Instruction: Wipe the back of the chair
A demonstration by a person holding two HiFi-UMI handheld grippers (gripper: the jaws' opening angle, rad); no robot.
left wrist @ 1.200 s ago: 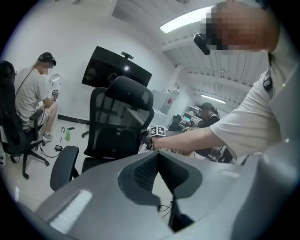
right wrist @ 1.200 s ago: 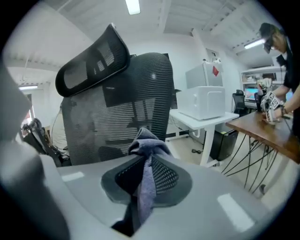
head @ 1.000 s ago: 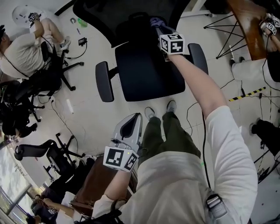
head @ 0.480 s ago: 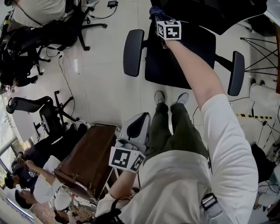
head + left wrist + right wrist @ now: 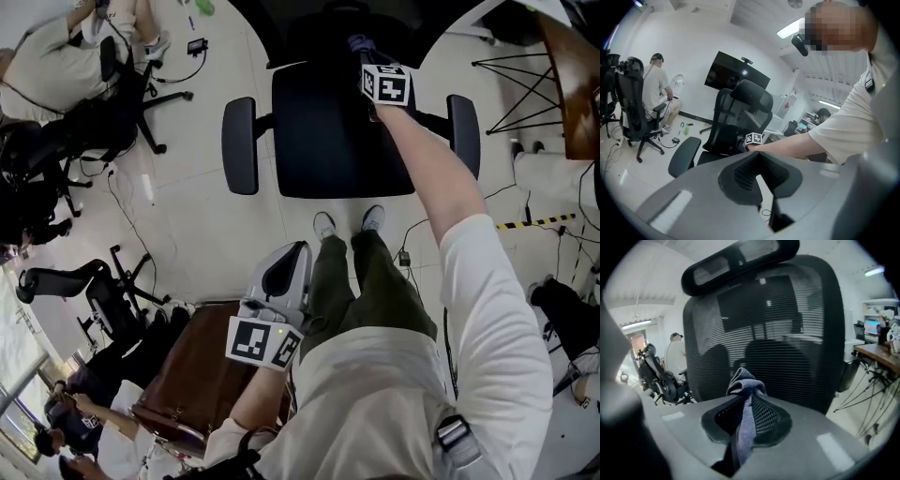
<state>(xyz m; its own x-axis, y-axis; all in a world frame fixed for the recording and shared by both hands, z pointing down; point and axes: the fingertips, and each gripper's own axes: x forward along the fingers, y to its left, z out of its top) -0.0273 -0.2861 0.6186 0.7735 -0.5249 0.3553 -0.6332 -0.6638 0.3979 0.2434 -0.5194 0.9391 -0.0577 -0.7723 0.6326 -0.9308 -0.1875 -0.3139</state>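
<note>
Pinching the blue cloth (image 5: 746, 380), the right gripper (image 5: 364, 56) has swept rightward across the chair back (image 5: 797, 329), so wiping is under way. The left gripper (image 5: 279, 274) hangs idle, its jaws nearly together and empty.

Blue-grey cloth (image 5: 746, 385) against the black, finely striped mesh of an office chair (image 5: 787, 333); grey right gripper (image 5: 743, 414) bearing black-and-white square markers; olive trousers (image 5: 375, 281), white T-shirt (image 5: 487, 356), off-white floor (image 5: 197, 225).
</note>
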